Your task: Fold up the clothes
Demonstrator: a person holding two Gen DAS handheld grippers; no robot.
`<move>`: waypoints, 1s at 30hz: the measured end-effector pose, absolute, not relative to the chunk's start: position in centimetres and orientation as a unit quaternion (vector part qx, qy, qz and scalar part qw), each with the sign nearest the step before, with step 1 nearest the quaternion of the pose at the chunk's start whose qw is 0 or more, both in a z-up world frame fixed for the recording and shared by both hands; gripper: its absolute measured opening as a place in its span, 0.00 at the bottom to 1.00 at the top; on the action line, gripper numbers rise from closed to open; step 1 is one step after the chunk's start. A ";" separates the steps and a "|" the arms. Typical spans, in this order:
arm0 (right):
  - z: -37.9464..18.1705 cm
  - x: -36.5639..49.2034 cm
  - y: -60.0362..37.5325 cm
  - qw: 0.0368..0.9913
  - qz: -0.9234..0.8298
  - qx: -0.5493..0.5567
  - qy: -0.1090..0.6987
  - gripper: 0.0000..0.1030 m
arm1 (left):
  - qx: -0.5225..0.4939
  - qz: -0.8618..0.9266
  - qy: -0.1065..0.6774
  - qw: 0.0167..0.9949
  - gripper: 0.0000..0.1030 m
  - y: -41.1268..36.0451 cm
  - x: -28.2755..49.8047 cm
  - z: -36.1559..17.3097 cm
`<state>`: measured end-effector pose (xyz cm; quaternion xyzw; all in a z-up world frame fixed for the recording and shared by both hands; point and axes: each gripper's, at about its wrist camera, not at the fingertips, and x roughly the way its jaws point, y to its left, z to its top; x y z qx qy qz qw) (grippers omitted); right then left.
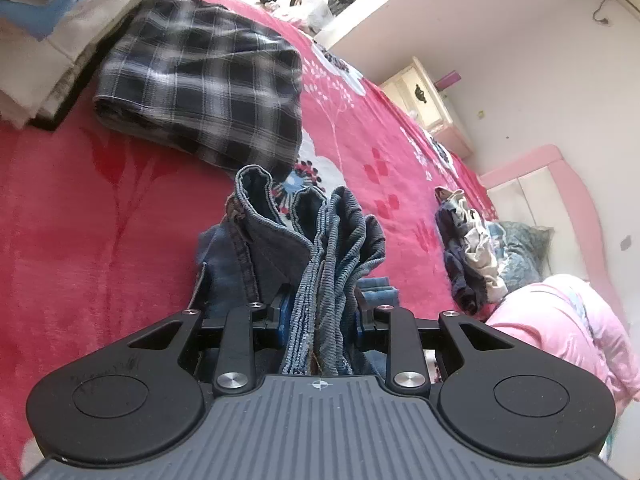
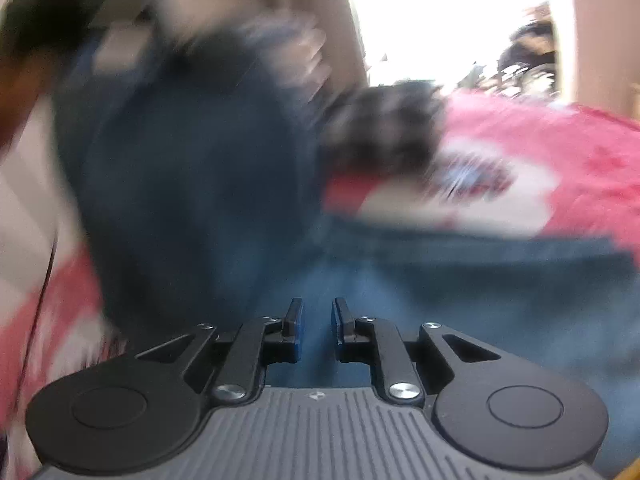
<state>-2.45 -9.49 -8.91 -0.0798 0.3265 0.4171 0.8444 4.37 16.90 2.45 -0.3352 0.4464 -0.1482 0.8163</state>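
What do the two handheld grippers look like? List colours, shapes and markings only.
Both share one build. The left gripper and the right gripper each have a ribbed grey body with a small crosshair mark at its front edge, two rounded black housings with circular caps, black linkage arms with silver screws, and black fingers faced with blue pads. No cables or sleeves show.

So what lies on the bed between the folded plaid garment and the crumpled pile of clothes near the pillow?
In the left wrist view, only bare red blanket with its floral print lies between the plaid garment and the crumpled pile.
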 end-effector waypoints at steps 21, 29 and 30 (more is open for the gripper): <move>-7.8 2.1 -25.9 0.890 0.258 0.177 0.332 0.19 | -0.237 -0.155 0.543 0.790 0.27 3.4 11.3 2.7; -10.4 2.4 -31.0 0.852 0.227 0.306 0.358 0.16 | -0.200 -0.191 0.636 0.721 0.48 -5.0 15.1 -4.7; -10.8 2.7 -31.4 0.842 0.230 0.328 0.361 0.16 | -0.210 -0.192 0.636 0.717 0.49 -4.9 15.1 -5.0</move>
